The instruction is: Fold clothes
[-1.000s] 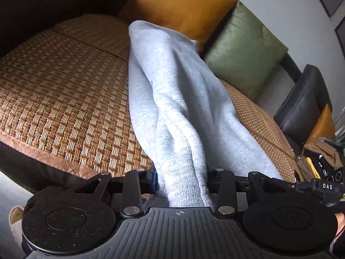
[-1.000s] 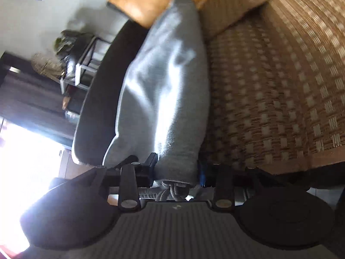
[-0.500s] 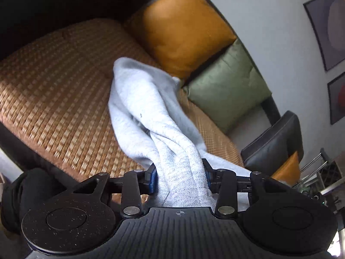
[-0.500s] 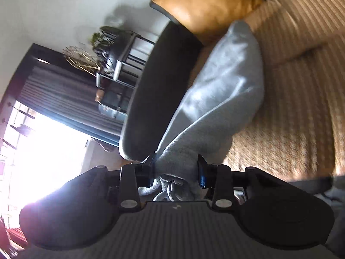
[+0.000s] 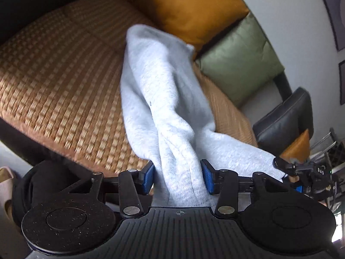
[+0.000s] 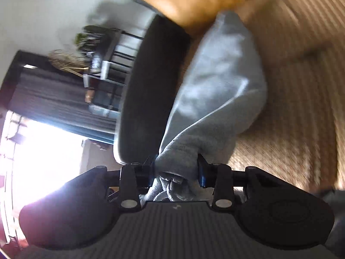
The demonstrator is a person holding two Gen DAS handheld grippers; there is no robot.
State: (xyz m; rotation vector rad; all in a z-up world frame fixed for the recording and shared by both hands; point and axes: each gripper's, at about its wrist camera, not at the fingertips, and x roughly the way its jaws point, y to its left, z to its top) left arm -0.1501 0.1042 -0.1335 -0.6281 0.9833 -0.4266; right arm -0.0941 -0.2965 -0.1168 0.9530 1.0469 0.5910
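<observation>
Nearest, the left gripper (image 5: 178,178) is clamped on a bunched end of the grey garment (image 5: 159,90), and the right gripper (image 6: 175,170) pinches another gathered end of the same garment. The cloth hangs between the two grips and trails away over the woven mat (image 5: 56,75) on the sofa, its far end resting near the orange cushion (image 5: 189,6). To do this step well, I judge both grips should stay firm and level, with the cloth drawn taut so it settles flat and square on the mat without twisting. Left of the garment the mat lies open, good room for laying it out; right of it room is tighter, toward the green cushion (image 5: 239,58) and the dark armrest (image 6: 151,90).
</observation>
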